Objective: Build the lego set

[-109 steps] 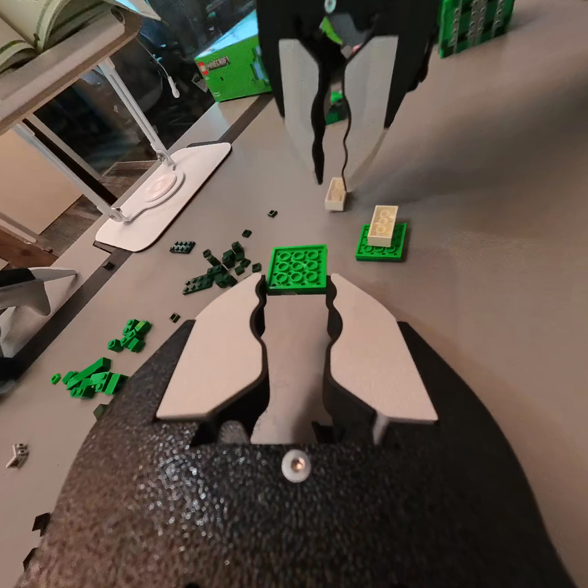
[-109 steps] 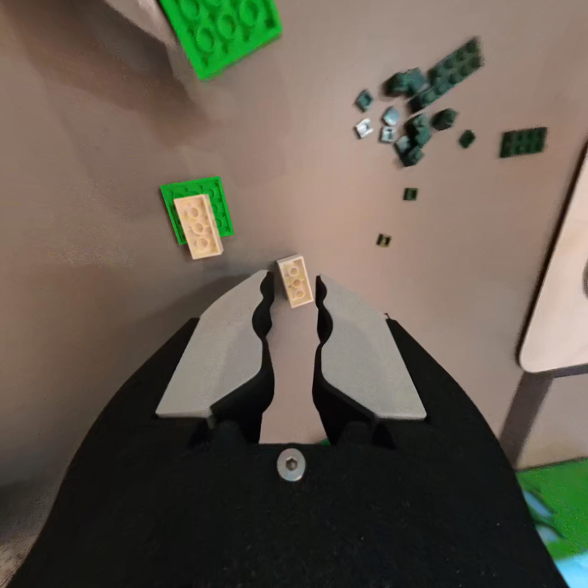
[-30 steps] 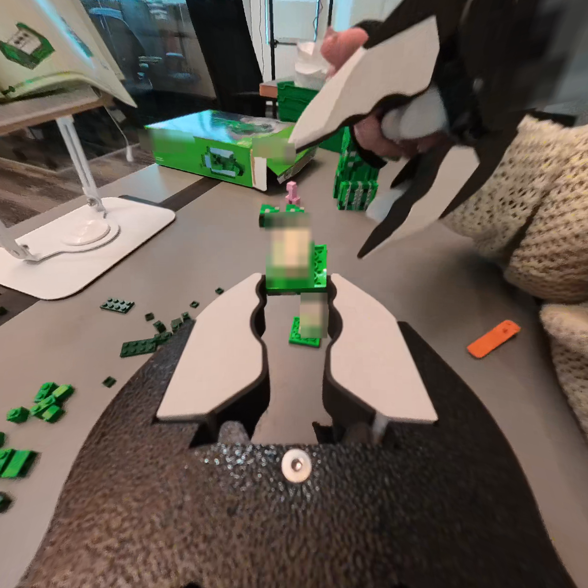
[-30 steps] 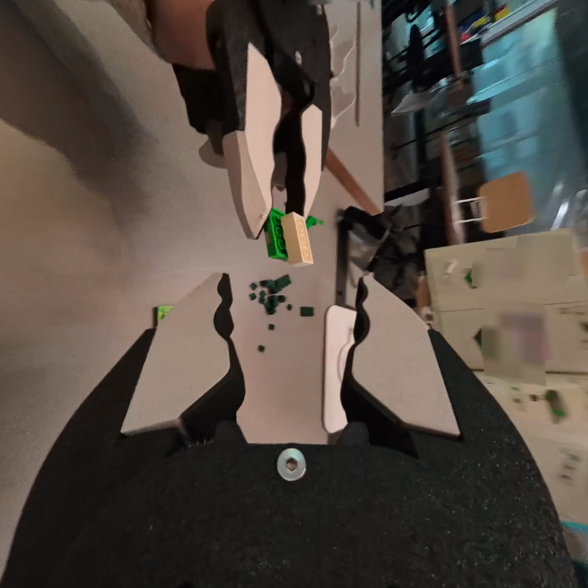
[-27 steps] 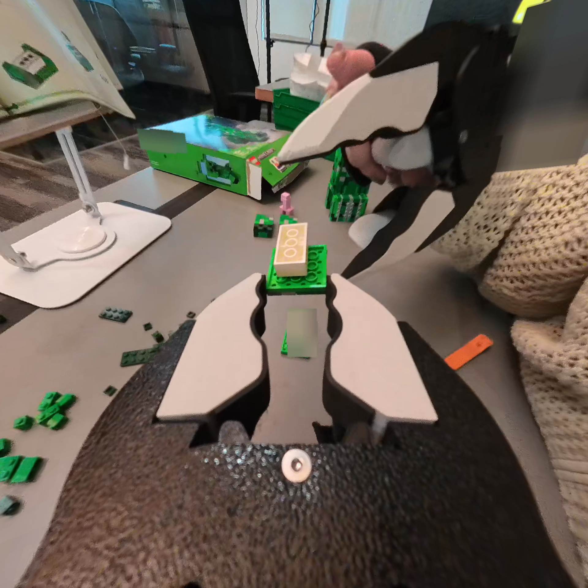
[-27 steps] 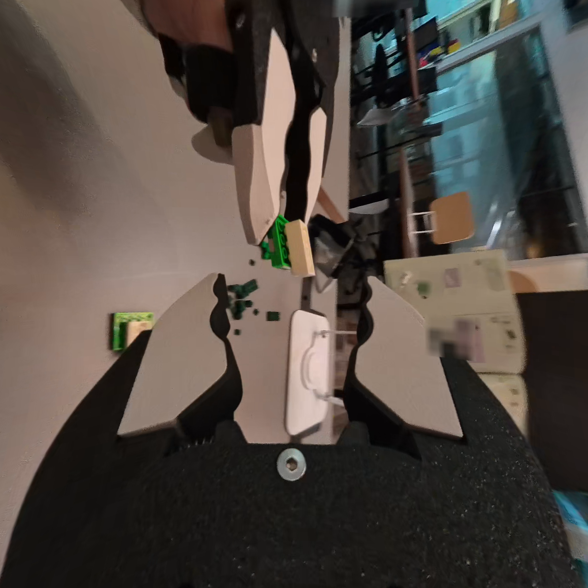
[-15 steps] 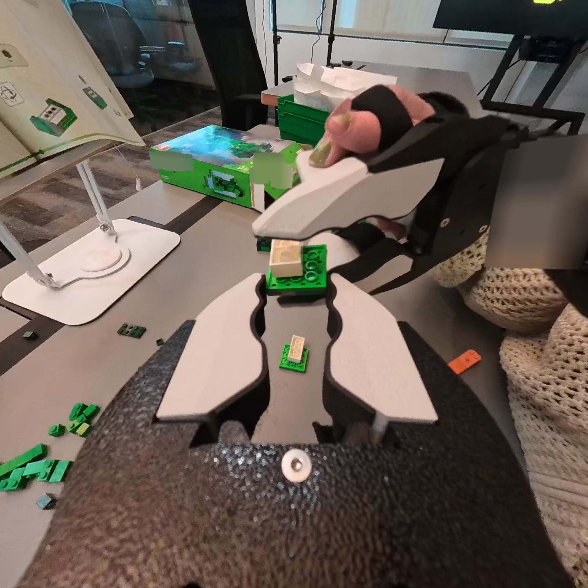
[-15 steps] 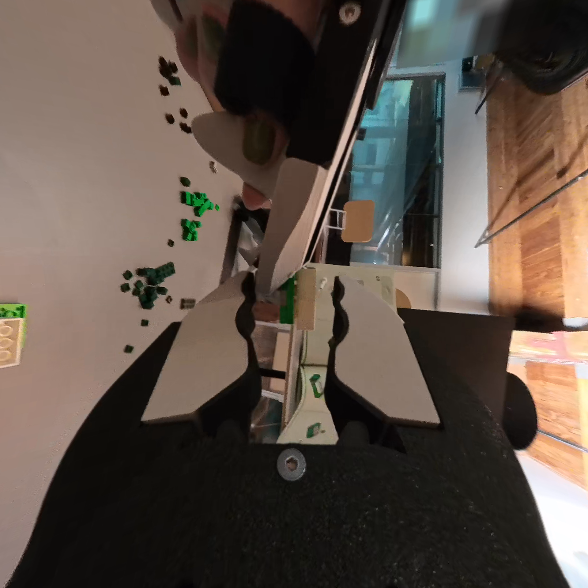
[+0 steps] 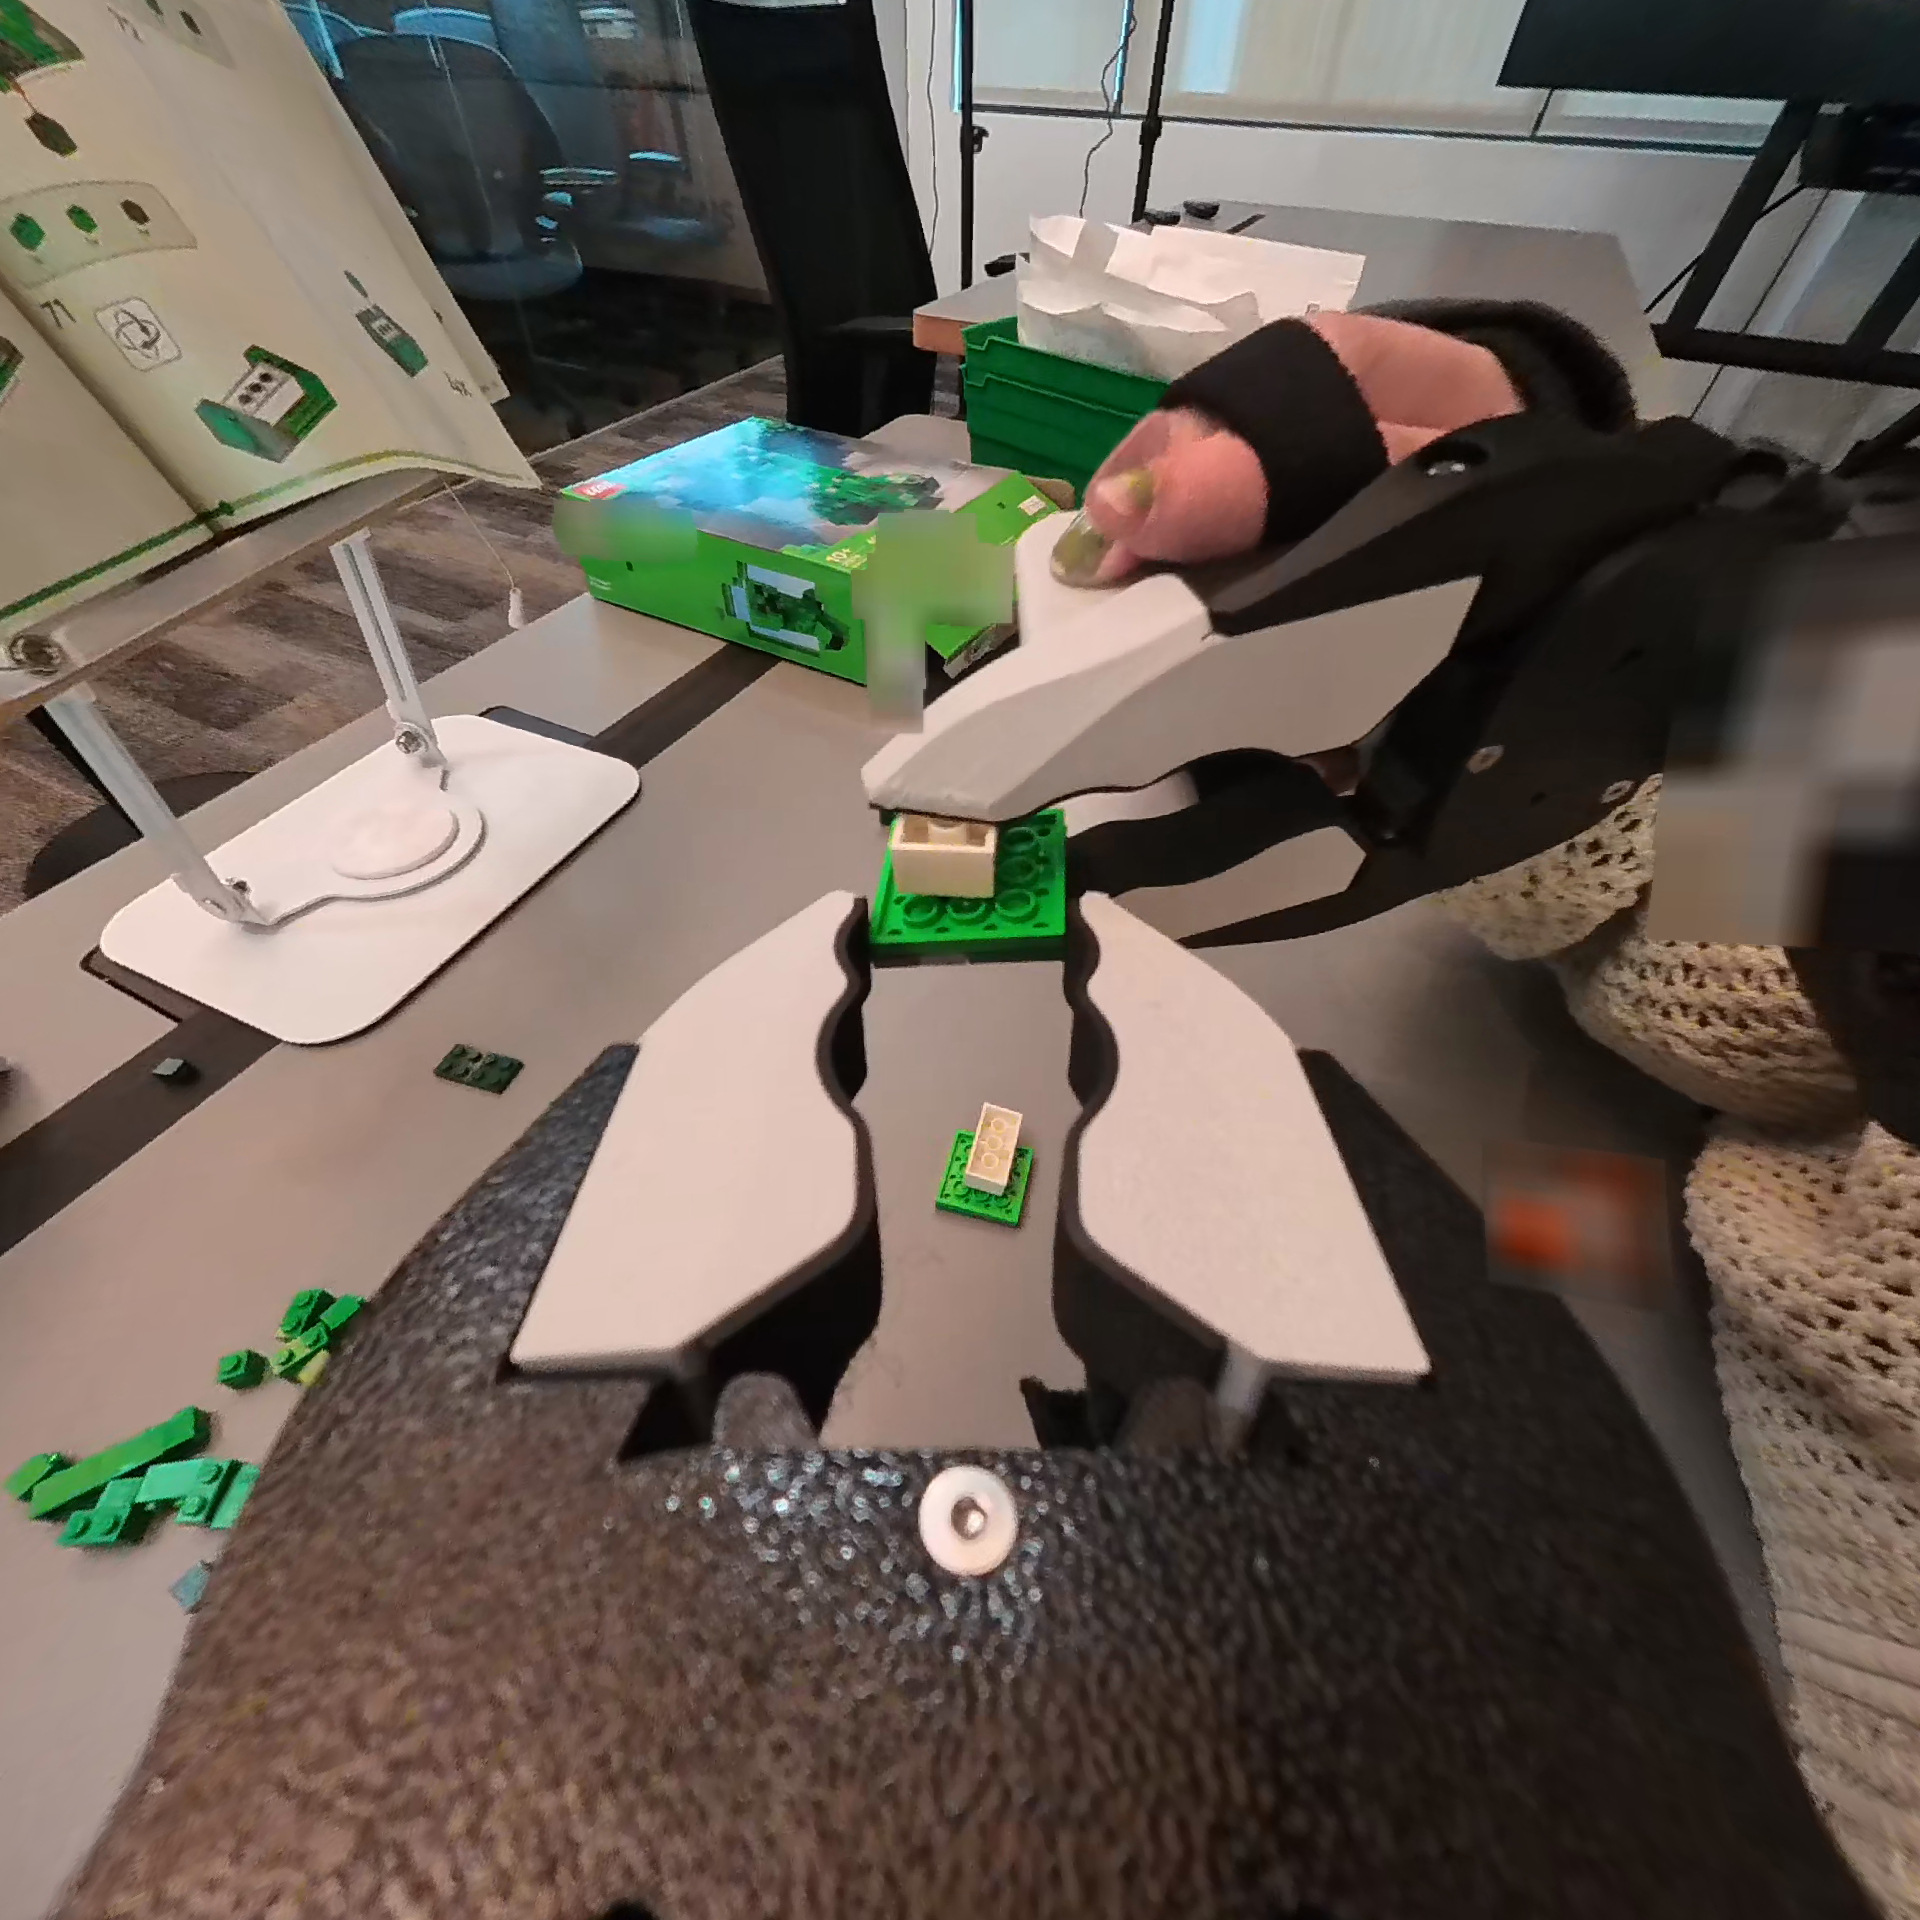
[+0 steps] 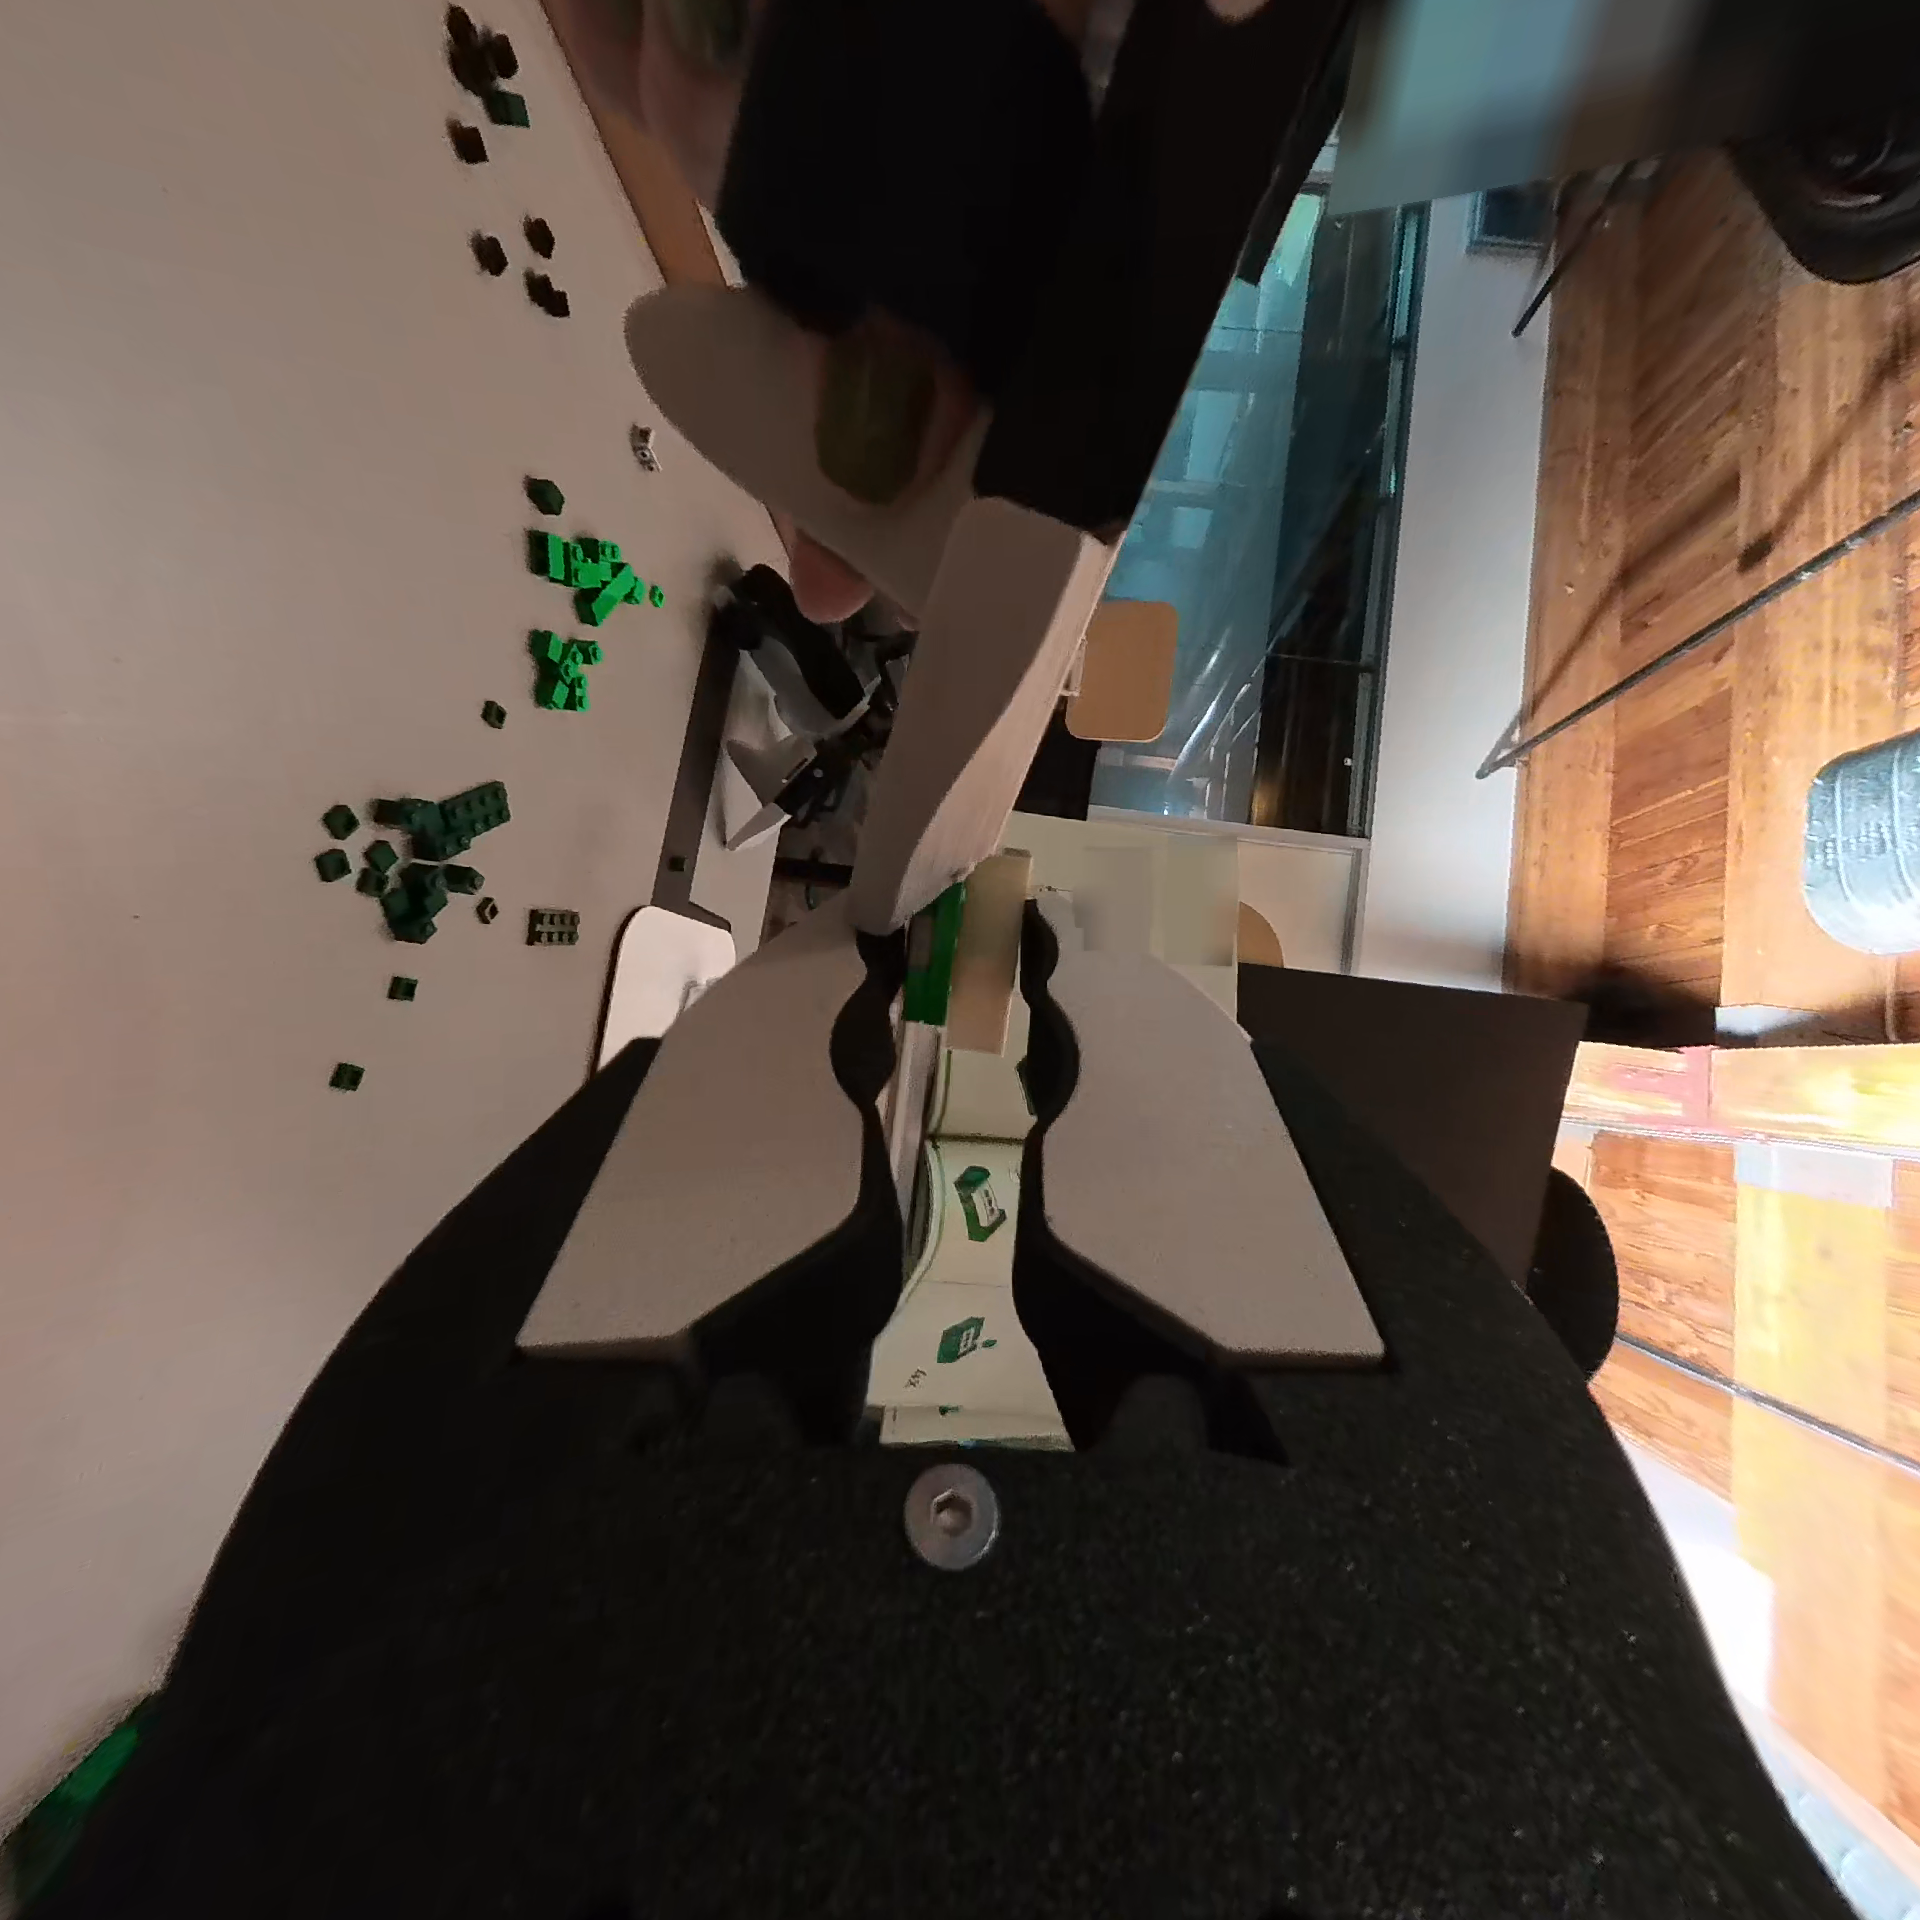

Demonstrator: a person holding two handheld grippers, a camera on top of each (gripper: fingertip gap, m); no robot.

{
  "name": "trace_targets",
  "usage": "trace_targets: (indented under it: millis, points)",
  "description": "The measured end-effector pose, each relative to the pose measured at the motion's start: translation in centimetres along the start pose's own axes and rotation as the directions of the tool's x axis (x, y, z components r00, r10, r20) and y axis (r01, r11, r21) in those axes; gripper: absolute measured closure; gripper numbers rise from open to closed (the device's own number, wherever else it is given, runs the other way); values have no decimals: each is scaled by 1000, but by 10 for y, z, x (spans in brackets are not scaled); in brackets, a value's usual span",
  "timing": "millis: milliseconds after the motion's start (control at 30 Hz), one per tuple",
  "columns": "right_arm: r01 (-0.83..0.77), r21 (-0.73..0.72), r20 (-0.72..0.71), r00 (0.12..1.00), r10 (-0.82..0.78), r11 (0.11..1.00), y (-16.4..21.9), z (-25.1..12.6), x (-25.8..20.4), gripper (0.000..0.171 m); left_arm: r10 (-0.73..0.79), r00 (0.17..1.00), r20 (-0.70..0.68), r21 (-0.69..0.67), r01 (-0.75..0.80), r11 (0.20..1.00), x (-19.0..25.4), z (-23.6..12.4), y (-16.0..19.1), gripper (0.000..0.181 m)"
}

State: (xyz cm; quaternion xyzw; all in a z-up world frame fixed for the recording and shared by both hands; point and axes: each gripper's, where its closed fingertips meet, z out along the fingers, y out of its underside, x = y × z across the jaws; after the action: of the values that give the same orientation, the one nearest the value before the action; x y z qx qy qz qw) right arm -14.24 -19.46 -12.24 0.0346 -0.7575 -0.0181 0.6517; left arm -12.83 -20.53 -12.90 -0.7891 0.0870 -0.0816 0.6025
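My left gripper point(image 9: 968, 912) is shut on a bright green square plate point(image 9: 1023, 914) and holds it flat above the table. A cream brick point(image 9: 940, 854) sits on the plate's far left part. My right gripper point(image 10: 951, 940) comes in from the right and is shut on the cream brick point(image 10: 987, 966) and green plate point(image 10: 932, 966) together. Its upper finger point(image 9: 1091, 707) presses on the brick's top; its lower finger passes under the plate. A second small green plate with a cream brick point(image 9: 987, 1169) lies on the table below.
An instruction booklet point(image 9: 208, 312) stands on a white-based stand point(image 9: 364, 862) at the left. A green set box point(image 9: 790, 561) lies behind. Loose bright green pieces point(image 9: 135, 1475) and dark green pieces point(image 9: 478, 1068) lie at the left. A knit sleeve point(image 9: 1766, 1039) is at the right.
The left gripper lifted the green plate off the table. The right gripper brought the cream brick onto it, opened, swung round and has now closed on brick and plate.
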Motion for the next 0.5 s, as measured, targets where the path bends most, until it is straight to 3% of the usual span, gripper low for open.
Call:
trace_targets:
  millis: [33,233,333,433,500]
  points:
    - [-2,-4,-7,1000,2,1000,0,0,1,151,-3,1000,-1,7,3,1000,0,0,-1,146]
    - [-76,18,34,997,75,997,-1,-1,2,151,18,1000,4,56,-18,998,2,-2,-5,146]
    - [-126,23,116,986,123,992,1,-1,-3,151,238,961,141,59,-248,967,-2,-7,-11,136]
    - [-195,28,221,958,184,980,2,-2,-10,151,516,829,215,-15,-525,851,4,-11,-12,136]
    - [-226,40,264,942,207,973,0,-4,-11,151,611,759,224,-44,-619,784,9,-10,-12,139]
